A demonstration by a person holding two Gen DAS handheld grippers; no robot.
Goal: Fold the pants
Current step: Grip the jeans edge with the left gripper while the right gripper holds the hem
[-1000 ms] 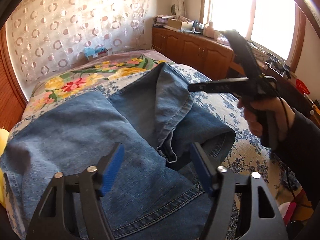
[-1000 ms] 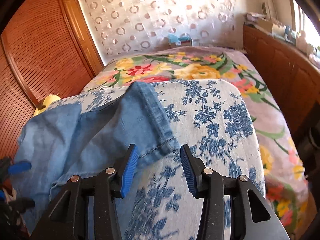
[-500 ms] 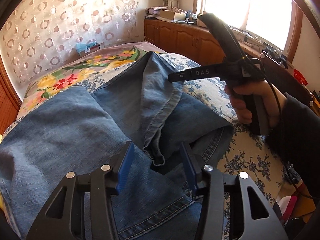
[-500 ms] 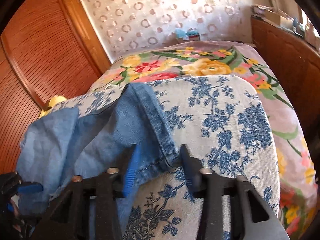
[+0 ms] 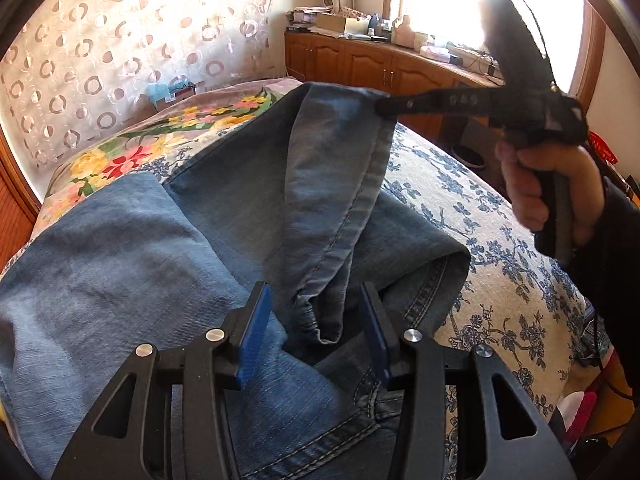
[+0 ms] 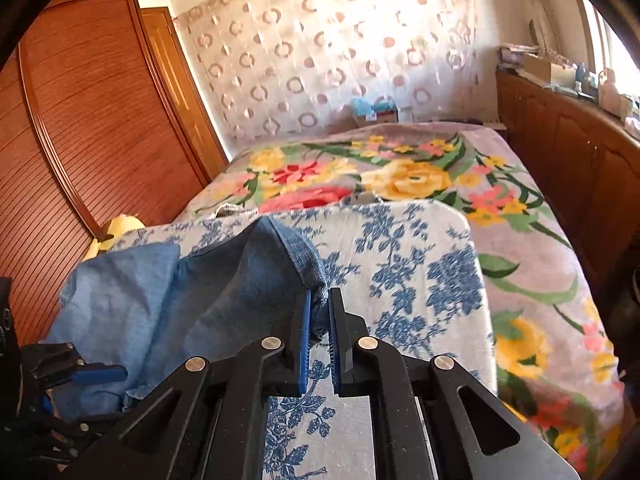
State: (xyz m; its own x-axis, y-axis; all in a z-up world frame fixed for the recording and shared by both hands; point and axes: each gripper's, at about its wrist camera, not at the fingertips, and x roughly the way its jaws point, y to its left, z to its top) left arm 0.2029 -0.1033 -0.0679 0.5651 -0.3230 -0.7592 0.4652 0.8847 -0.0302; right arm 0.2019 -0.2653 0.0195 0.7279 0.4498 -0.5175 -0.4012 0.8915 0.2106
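Note:
Blue denim pants (image 5: 140, 264) lie spread on the bed. One leg (image 5: 332, 184) is raised off the bed by its hem. My right gripper (image 6: 319, 316) is shut on that hem corner (image 6: 316, 280); it also shows in the left wrist view (image 5: 386, 106), held by a hand. My left gripper (image 5: 316, 332) is open, its blue pads either side of the hanging lower corner of the leg (image 5: 320, 320), not closed on it. The left gripper shows at the lower left of the right wrist view (image 6: 80, 372).
A blue-flowered white cover (image 6: 420, 280) lies on a bed with a floral blanket (image 6: 400, 176). Wooden wardrobe doors (image 6: 92, 128) stand on the left, a wooden cabinet (image 5: 360, 64) with clutter under the window. A tissue box (image 5: 172, 90) sits at the bed's head.
My right gripper closed on the leg hem and lifted it. My left gripper moved forward and narrowed around the hanging lower corner.

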